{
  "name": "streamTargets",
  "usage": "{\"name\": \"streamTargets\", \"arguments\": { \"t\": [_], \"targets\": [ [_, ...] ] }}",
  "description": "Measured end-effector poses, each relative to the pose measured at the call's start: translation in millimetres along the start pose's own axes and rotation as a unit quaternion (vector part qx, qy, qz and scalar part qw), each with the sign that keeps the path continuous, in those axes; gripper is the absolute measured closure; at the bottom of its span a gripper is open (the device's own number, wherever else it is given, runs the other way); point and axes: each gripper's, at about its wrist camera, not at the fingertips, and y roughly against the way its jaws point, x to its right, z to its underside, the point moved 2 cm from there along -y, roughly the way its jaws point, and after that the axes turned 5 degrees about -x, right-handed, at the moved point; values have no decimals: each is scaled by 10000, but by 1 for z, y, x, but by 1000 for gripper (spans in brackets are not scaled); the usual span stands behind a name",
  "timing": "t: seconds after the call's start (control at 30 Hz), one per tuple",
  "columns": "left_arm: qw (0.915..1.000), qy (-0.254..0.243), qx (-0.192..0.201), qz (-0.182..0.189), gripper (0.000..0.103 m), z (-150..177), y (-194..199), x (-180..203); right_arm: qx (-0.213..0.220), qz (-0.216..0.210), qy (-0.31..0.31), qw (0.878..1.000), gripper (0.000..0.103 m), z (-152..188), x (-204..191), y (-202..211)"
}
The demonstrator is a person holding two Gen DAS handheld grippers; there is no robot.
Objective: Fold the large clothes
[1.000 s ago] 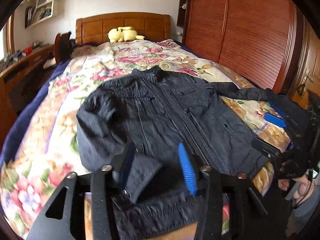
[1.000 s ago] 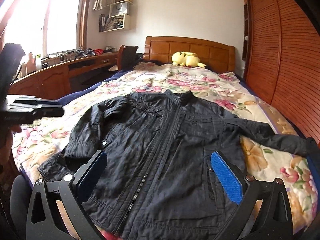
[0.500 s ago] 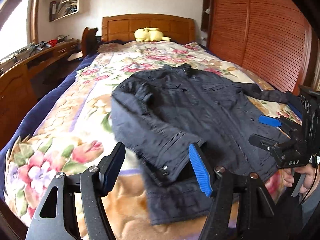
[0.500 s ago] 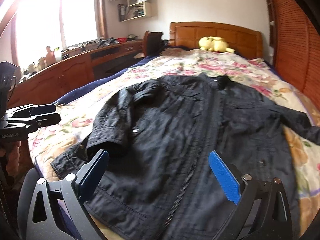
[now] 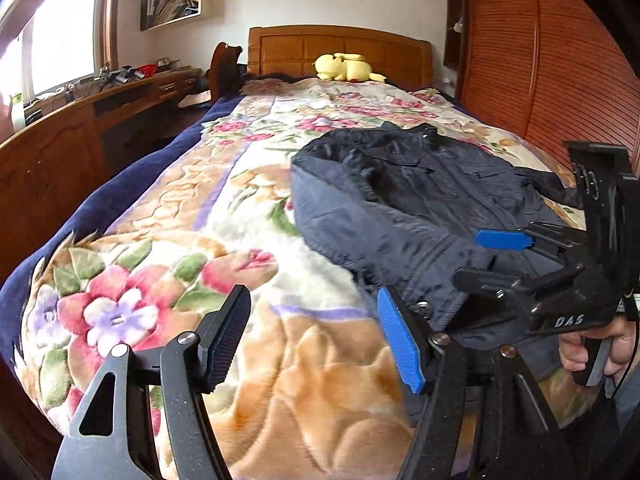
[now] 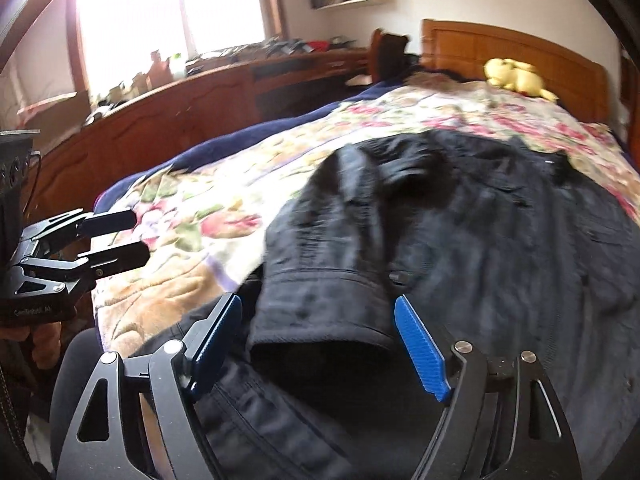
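Observation:
A black jacket [image 5: 420, 204] lies front-up on the floral blanket [image 5: 224, 248], its left sleeve folded in over the body. My left gripper [image 5: 316, 340] is open and empty over bare blanket, just left of the jacket's hem. My right gripper [image 6: 320, 344] is open; the folded sleeve's cuff [image 6: 320, 304] lies between and just beyond its fingers, not gripped. The right gripper also shows in the left wrist view [image 5: 492, 260], open above the hem. The left gripper shows in the right wrist view [image 6: 116, 236], open beside the bed.
A yellow plush toy [image 5: 346, 68] rests at the wooden headboard [image 5: 340, 50]. A wooden desk [image 5: 80, 136] with clutter runs along the left of the bed. A slatted wooden wardrobe [image 5: 560, 80] stands at the right.
My left gripper let go of the sleeve cuff and moved left off the jacket. My right gripper swung left toward the folded sleeve's cuff.

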Motion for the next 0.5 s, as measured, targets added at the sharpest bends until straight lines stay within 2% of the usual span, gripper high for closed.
{"name": "streamTargets", "arguments": {
  "t": [0.17,0.27,0.3,0.33,0.43,0.5],
  "targets": [
    [9999,123,12,-71,36,2,-3,-11,-392,52,255,9989,27,-4,-4,-32],
    [9998,158,43,-106,36,0,1,-13,-590,18,199,9981,37,-4,7,-43],
    [9998,160,61,-110,36,0,3,-14,-616,-9,201,9979,45,-4,11,-43],
    [9998,159,87,-111,36,-2,5,-13,-632,-51,246,9977,60,-4,13,-43],
    [9997,140,165,-81,36,-11,10,-9,-618,-102,402,9972,90,-9,15,-44],
    [9996,80,262,-105,36,-22,13,-2,-466,-64,383,9982,93,-14,22,-31]
  ]
}}
